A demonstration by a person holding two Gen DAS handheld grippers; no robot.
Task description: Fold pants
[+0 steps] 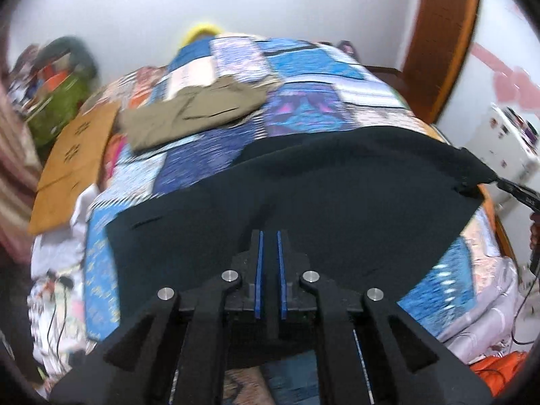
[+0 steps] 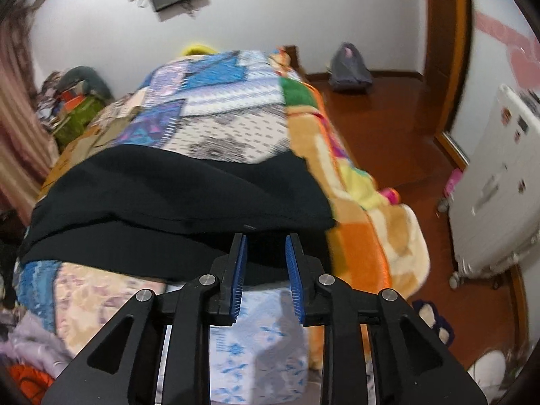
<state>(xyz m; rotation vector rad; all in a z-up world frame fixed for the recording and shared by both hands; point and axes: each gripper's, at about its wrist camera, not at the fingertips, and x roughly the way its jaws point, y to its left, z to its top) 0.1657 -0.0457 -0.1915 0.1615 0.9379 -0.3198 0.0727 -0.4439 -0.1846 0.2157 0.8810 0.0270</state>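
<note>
Black pants [image 1: 320,189] lie spread across the patchwork bedspread [image 1: 303,77], folded over on themselves. My left gripper [image 1: 269,236] hovers over their near edge with its blue pads a narrow gap apart; whether cloth is pinched between them is not visible. In the right wrist view the pants [image 2: 175,202] lie in two layers. My right gripper [image 2: 266,239] is open, its fingertips at the pants' near right edge, with nothing between them. The right gripper's tip [image 1: 516,190] shows at the pants' right corner in the left wrist view.
Folded khaki pants [image 1: 195,111] lie farther up the bed. A brown cardboard piece [image 1: 74,158] lies at the bed's left edge. A white suitcase [image 2: 496,182] and a grey bag [image 2: 349,67] stand on the wooden floor right of the bed.
</note>
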